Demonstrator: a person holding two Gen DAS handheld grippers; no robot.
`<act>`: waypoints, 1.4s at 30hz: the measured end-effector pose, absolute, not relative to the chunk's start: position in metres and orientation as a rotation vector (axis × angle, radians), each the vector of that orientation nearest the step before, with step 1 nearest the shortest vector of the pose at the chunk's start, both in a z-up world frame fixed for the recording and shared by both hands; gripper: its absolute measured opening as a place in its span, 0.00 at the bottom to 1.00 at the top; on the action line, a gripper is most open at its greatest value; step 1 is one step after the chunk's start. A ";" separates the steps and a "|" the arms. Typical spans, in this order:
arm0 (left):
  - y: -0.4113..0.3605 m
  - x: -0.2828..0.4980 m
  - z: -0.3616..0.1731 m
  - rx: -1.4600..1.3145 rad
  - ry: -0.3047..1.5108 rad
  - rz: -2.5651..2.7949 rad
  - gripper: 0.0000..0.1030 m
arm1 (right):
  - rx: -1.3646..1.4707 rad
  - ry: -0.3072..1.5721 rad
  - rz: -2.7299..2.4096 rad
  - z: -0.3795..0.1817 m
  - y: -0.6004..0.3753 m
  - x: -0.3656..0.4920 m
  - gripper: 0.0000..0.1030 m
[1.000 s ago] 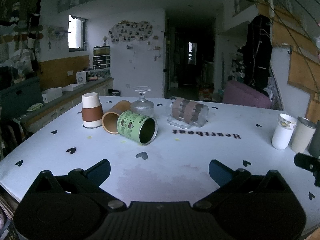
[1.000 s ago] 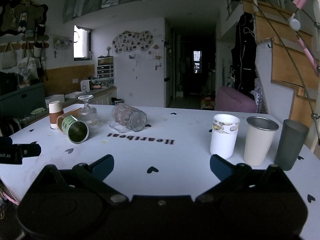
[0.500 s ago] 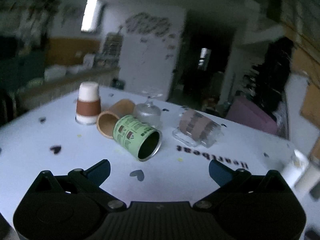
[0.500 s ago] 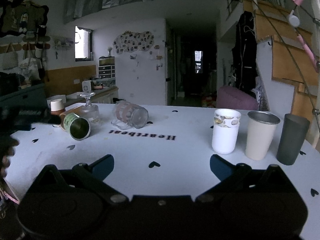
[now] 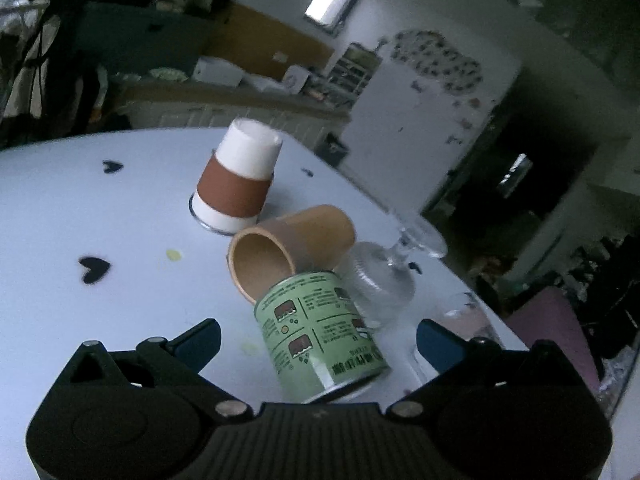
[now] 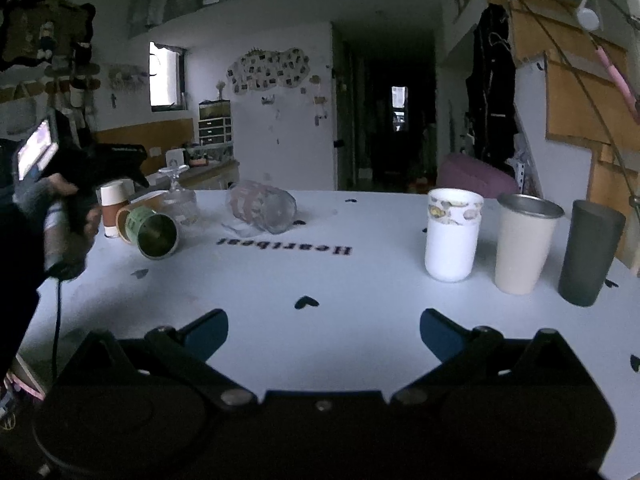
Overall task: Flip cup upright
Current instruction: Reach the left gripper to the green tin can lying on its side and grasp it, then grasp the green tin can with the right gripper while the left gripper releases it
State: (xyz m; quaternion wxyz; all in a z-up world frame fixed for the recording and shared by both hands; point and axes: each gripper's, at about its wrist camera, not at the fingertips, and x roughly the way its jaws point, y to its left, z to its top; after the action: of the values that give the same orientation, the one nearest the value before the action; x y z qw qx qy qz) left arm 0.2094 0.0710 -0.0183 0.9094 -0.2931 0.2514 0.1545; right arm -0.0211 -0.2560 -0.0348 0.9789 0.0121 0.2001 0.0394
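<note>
White table (image 5: 60, 216), toppled green cup (image 5: 320, 330)

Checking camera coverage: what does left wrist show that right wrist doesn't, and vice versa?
Left wrist only: the green can's printed label up close, lying between the open left gripper fingers.

Right wrist only: three upright cups, white, cream and grey, the Heartbeat lettering, and the open, empty right gripper.

Both: green can, tan cup on its side, inverted sleeved cup, inverted wine glass, white table.
</note>
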 end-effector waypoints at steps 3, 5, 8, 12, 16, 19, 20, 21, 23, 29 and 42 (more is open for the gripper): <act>0.069 0.220 -0.024 -0.600 0.525 0.349 0.98 | 0.031 0.411 0.069 -0.038 -0.262 -0.020 1.00; 0.067 0.227 -0.027 -0.593 0.543 0.364 0.98 | 0.032 0.415 0.066 -0.040 -0.262 -0.020 1.00; 0.064 0.238 -0.035 -0.597 0.591 0.377 0.91 | 0.033 0.420 0.068 -0.042 -0.264 -0.019 1.00; 0.069 0.242 -0.043 -0.646 0.650 0.323 0.77 | 0.032 0.421 0.069 -0.042 -0.265 -0.018 1.00; 0.067 0.233 -0.041 -0.599 0.670 0.292 0.76 | 0.035 0.419 0.063 -0.041 -0.266 -0.019 1.00; 0.056 0.220 -0.039 -0.520 0.694 0.222 0.76 | 0.039 0.415 0.060 -0.041 -0.267 -0.019 1.00; 0.051 0.215 -0.038 -0.492 0.699 0.198 0.76 | 0.040 0.414 0.060 -0.041 -0.267 -0.018 1.00; 0.044 0.208 -0.038 -0.459 0.705 0.170 0.76 | 0.040 0.412 0.061 -0.040 -0.268 -0.018 1.00; 0.030 0.192 -0.037 -0.391 0.717 0.106 0.76 | 0.042 0.409 0.064 -0.039 -0.268 -0.017 1.00; -0.013 0.149 -0.038 -0.235 0.748 -0.096 0.75 | 0.047 0.396 0.059 -0.035 -0.270 -0.017 1.00; -0.089 0.062 -0.041 0.077 0.727 -0.474 0.75 | 0.117 0.414 0.020 -0.022 -0.294 -0.003 1.00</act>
State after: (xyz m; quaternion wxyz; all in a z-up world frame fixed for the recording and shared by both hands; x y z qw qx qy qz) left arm 0.0622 -0.0892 -0.0410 0.9065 0.0374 0.3523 -0.2296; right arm -0.0031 -0.2938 -0.0218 0.9769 0.0581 0.2053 0.0098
